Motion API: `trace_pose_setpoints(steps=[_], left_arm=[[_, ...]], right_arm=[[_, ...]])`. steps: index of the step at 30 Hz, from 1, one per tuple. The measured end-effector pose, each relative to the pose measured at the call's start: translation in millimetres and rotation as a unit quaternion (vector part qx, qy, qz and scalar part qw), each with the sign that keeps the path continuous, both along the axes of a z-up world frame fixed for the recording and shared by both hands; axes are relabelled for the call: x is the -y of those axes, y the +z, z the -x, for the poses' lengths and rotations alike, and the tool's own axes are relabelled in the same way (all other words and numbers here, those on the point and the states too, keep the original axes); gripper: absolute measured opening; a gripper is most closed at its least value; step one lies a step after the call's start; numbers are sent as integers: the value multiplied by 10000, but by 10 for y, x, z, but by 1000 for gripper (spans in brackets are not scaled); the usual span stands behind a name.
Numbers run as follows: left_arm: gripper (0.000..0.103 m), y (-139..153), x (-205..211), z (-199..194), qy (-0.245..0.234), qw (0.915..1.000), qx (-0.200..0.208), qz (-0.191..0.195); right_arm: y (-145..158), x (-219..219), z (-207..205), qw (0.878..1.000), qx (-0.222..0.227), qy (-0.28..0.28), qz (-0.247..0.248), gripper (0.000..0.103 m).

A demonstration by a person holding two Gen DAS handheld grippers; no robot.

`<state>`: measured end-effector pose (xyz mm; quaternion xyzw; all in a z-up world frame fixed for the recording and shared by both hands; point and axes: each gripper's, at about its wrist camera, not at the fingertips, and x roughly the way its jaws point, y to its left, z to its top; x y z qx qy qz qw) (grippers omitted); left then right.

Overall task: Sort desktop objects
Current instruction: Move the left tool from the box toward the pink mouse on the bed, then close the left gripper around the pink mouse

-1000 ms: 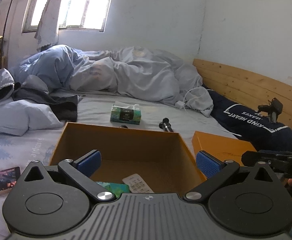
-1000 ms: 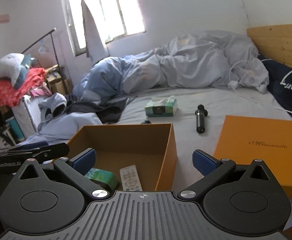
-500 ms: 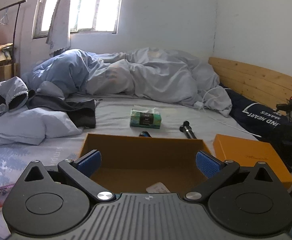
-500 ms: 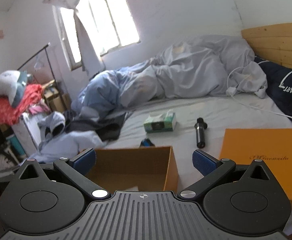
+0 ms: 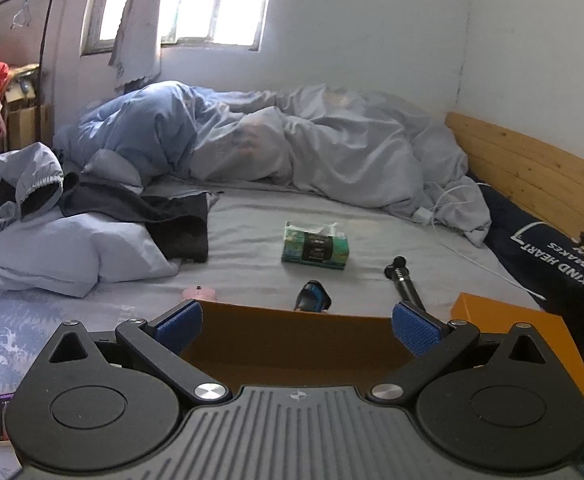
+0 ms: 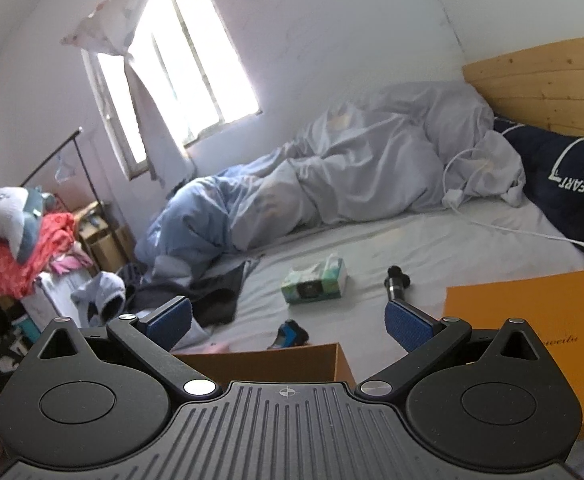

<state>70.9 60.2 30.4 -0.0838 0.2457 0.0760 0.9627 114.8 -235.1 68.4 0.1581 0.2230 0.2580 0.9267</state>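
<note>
An open orange box (image 5: 292,344) sits on the bed right in front of my left gripper (image 5: 296,320), which is open and empty over its near side. Its far rim shows in the right wrist view (image 6: 292,358) below my right gripper (image 6: 287,322), also open and empty. Beyond the box lie a green tissue pack (image 5: 315,247) (image 6: 315,283), a black and blue object (image 5: 312,297) (image 6: 292,334), a black cylindrical handle (image 5: 404,280) (image 6: 396,282) and a small pink object (image 5: 199,293). The box's inside is hidden.
The orange lid (image 6: 532,320) (image 5: 508,324) lies right of the box. A crumpled grey-blue duvet (image 5: 292,140) fills the far bed, dark clothes (image 5: 163,216) and a pillow lie left. A white charger cable (image 6: 492,224), navy pillow (image 5: 552,256) and wooden headboard are right. A phone (image 5: 1,420) lies near left.
Both grippers have pulled back and tilted up: the box has sunk low in both views and its contents, a remote and a green pack, have gone out of sight. Both stay open.
</note>
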Motion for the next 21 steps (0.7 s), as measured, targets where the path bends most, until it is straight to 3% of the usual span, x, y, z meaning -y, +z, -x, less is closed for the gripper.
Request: trace_pose_setpoints(steps=[11, 21], left_arm=[[103, 131, -215, -355, 5, 9995, -259, -179], [103, -4, -500, -765, 137, 9979, -629, 64]], right_arm=[[-4, 24, -176, 9996, -29, -136, -247, 103], [-120, -215, -446, 9997, -169, -36, -146, 103]])
